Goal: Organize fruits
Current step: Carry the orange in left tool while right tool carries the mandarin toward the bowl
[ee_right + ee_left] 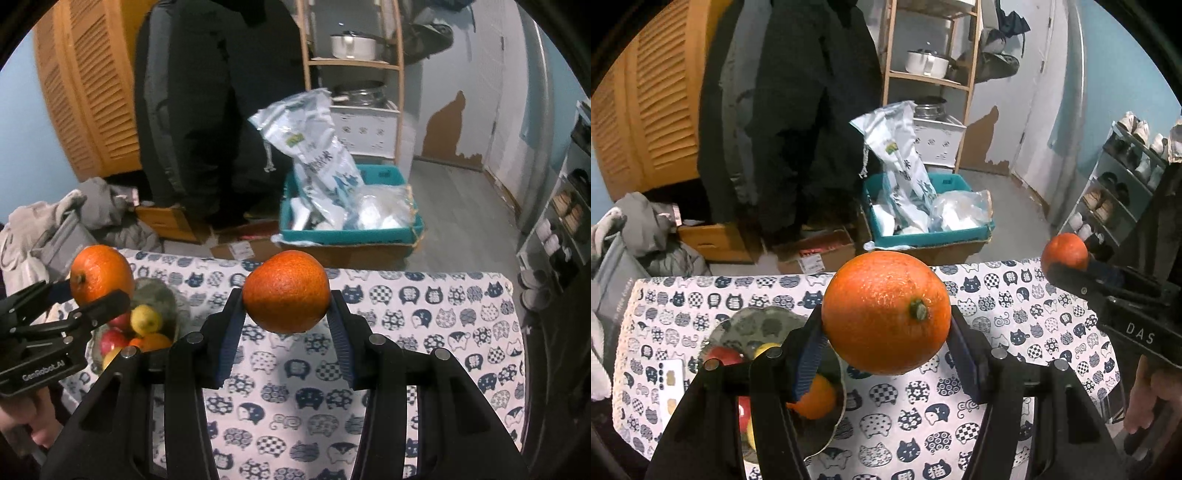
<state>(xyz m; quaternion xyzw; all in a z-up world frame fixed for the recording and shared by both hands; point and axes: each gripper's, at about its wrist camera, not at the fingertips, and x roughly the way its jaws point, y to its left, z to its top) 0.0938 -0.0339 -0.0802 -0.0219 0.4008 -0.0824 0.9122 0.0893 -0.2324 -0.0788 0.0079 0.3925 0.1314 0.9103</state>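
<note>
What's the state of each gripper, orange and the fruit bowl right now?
Left gripper: shut on the large stemmed orange.
Large stemmed orange: held clear above the cat-print tablecloth.
Right gripper: shut on the smaller round orange.
Smaller round orange: held in the air over the cloth.
Shiny metal bowl: on the table, holding red, yellow and orange fruit.

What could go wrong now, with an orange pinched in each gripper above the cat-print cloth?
1. Each orange is held only near the fingertips: the left gripper grips its orange by the sides, so it could roll out.
2. The right gripper holds its orange over bare tablecloth; dropped, it may roll off the far edge.
3. The bowl already holds several fruits, so adding more could knock some out.
</note>
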